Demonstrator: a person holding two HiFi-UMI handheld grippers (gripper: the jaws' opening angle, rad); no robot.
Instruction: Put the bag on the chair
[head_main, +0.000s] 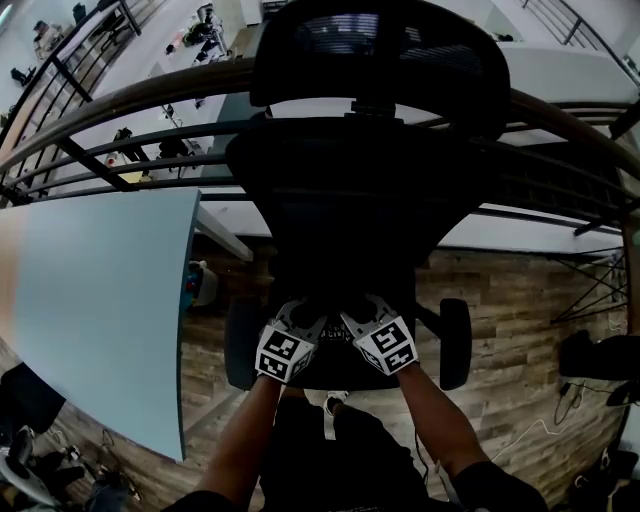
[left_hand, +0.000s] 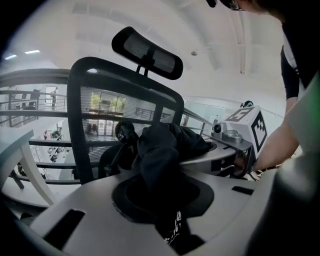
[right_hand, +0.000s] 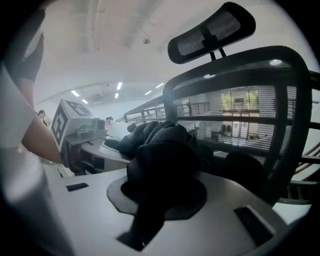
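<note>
Head view: you hold the bag bunched over the chair seat | left gripper clamped on its fabric | right gripper clamped likewise, so the load is shared and level | unclear whether it rests on the seat yet

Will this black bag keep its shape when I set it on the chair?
Probably floppy: the bag bunches into soft folds where the left gripper and right gripper pinch it. It likely slumps, not rolls, on the chair.
</note>
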